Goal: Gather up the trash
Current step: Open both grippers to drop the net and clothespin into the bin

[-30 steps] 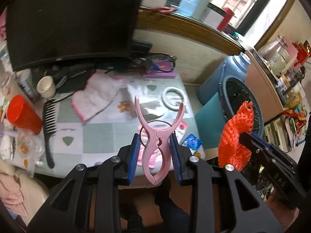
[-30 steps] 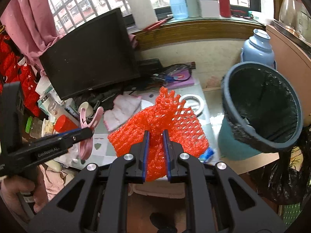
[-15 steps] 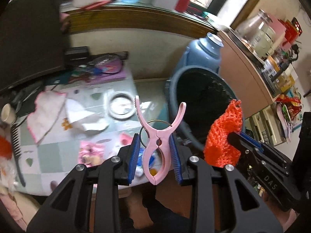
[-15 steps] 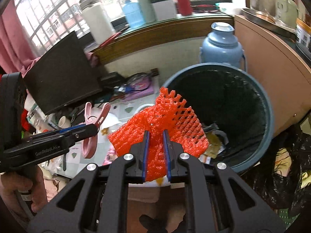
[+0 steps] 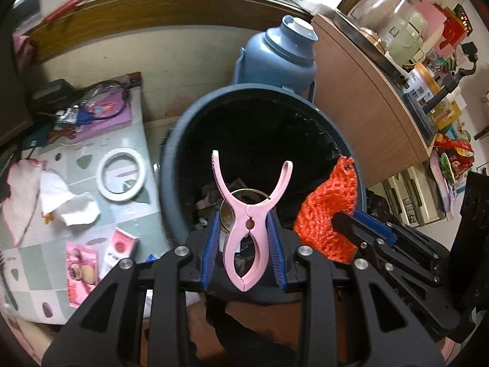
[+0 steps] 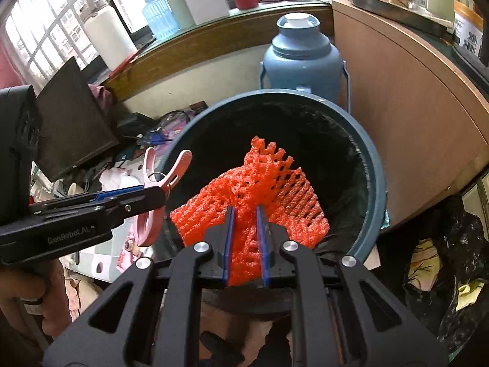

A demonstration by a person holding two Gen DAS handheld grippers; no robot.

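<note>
My left gripper is shut on a pink clothes peg and holds it upright over the near rim of a dark blue trash bin lined with a black bag. My right gripper is shut on an orange foam fruit net, which hangs above the open bin. In the left wrist view the net and the right gripper sit at the bin's right rim. The peg and left gripper show at the bin's left rim in the right wrist view. Some rubbish lies at the bin's bottom.
Left of the bin is a checked table with a tape roll, crumpled tissue, pink packets and cables. A blue thermos jug stands behind the bin, a wooden cabinet to its right. A black bag lies on the floor at the right.
Both grippers have swung to the right, from over the table to over the trash bin, still gripping the peg and the net. The bin now fills the middle of both views.
</note>
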